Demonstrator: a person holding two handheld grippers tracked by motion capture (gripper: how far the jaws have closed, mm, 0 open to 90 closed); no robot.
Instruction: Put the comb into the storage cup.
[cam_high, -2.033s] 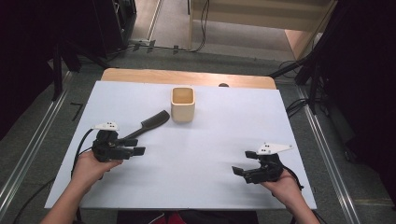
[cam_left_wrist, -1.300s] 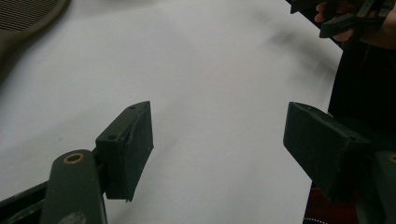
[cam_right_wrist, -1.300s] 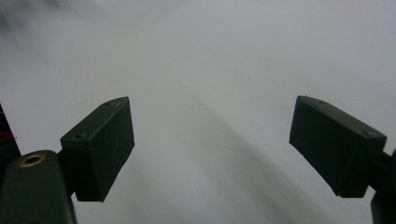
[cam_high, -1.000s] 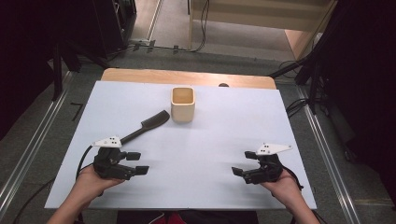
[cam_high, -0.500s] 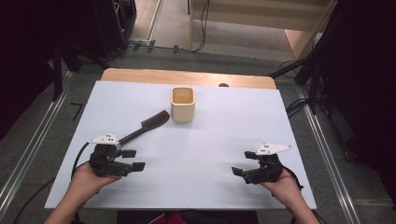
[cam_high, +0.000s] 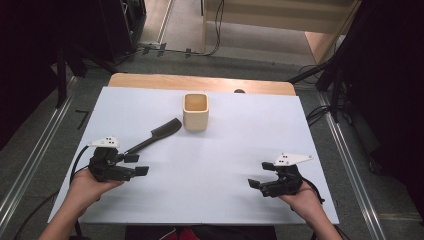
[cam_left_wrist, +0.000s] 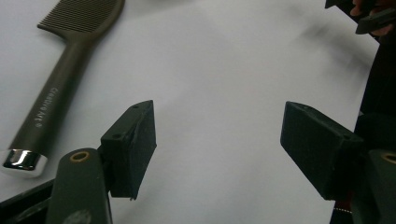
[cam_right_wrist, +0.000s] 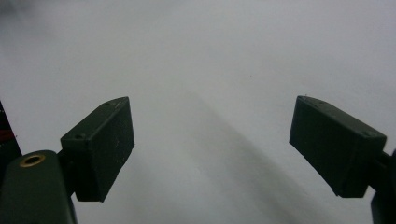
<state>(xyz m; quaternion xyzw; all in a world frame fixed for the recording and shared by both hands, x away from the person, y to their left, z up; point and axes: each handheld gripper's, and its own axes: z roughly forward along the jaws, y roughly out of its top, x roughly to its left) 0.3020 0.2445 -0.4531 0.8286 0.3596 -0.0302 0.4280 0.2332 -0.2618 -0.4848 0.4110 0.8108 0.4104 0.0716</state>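
One comb (cam_left_wrist: 65, 70) left of L fingers (cam_left_wrist: 135, 140)

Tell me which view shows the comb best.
The high view: the whole comb lies flat on the table, between the cup and the left gripper. The left gripper view gives its handle and some teeth close up, cropped at the edge.

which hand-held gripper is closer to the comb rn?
Left. The left hand-held gripper sits open just beside the handle end of the comb, not touching it. The right hand-held gripper is open far across the table, near its front right corner.
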